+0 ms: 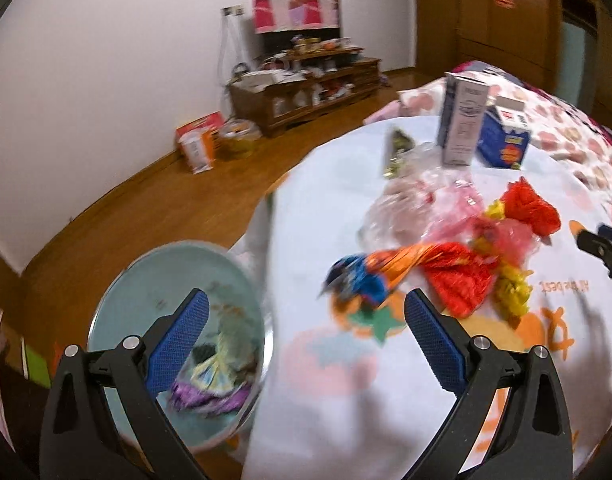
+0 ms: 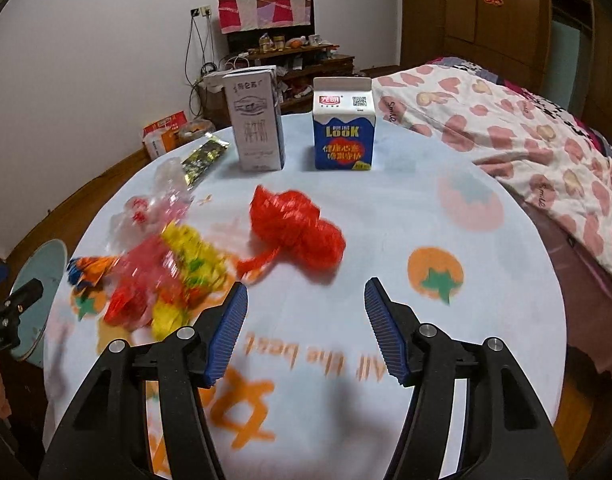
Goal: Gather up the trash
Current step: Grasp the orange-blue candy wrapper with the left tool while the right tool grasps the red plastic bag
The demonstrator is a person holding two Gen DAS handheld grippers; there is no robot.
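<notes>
Left wrist view. We see the left gripper (image 1: 306,320) with its jaws wide apart and nothing between them, straddling the edge of the table (image 1: 330,408). Under its left finger stands the bin (image 1: 118,300), beside the table, already holding a few crumpled wrappers. The trash pile (image 1: 446,264) of red, yellow, orange and blue wrappers lies just ahead on the cloth. We judge the risk here to be a loose pinch: these light scraps could slip out and fall between table and bin.

Right wrist view. The right gripper (image 2: 306,300) also stands apart and empty above the cloth. The red net ball (image 2: 296,234) lies just ahead of it, the pile to its left. Behind stand the grey carton (image 2: 256,124) and the blue carton (image 2: 343,124), upright. A reach carried too far could topple either; both grippers converging on the pile could collide.
</notes>
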